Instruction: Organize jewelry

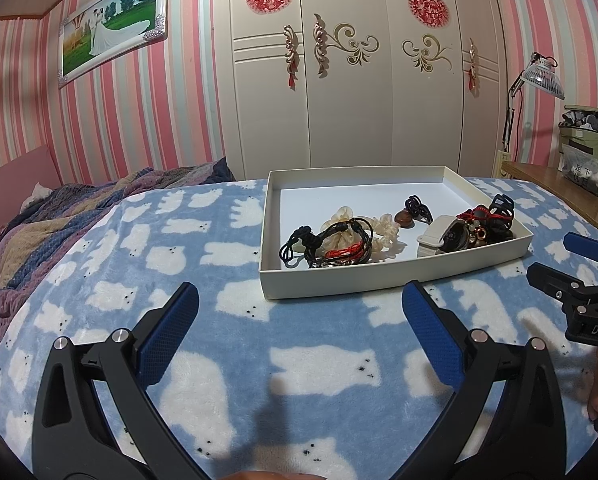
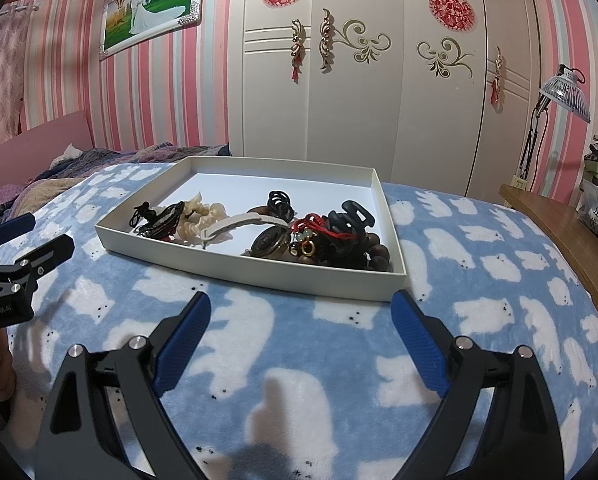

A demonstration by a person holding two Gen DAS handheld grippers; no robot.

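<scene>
- Left wrist view shows the left gripper (image 1: 299, 316) with its blue fingers (image 1: 171, 332) wide apart, holding nothing, above a blue blanket (image 1: 219, 280) with white bears.
- The white tray (image 1: 379, 280) sits on the blanket just past both grippers.
- Inside the tray lie black cords (image 1: 327, 240), a cream scrunchie (image 1: 383, 232), a white strap (image 2: 239, 226), a round watch (image 2: 269, 242), a black hair clip (image 2: 349, 218) and brown beads (image 2: 373, 254).
- The right gripper (image 2: 301, 320) is wide open too and holds nothing.
</scene>
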